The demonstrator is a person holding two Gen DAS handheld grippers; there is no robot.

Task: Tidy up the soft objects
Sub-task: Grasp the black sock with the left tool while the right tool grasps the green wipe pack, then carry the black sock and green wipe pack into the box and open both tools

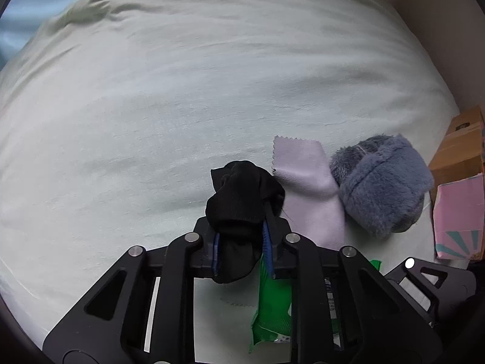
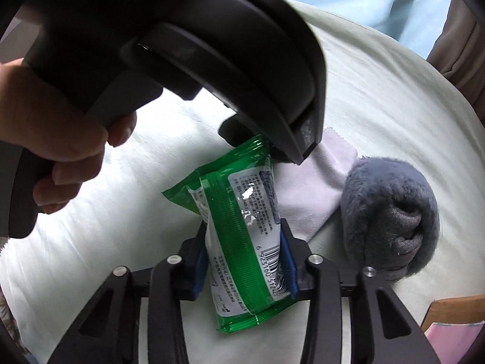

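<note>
A bunched black sock is clamped in the left gripper above the pale sheet. The right gripper pinches a green packet. At 3 o'clock lie a lilac cloth and grey plush slipper, touching.

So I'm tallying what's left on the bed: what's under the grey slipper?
The grey slipper lies on the pale sheet, touching the lilac cloth at its edge. Anything beneath its body is hidden.

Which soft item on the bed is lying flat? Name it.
The lilac cloth with pinked edges, spread flat on the sheet. The grey plush slipper beside it is bulky; the black sock and green packet are held in tools.
</note>
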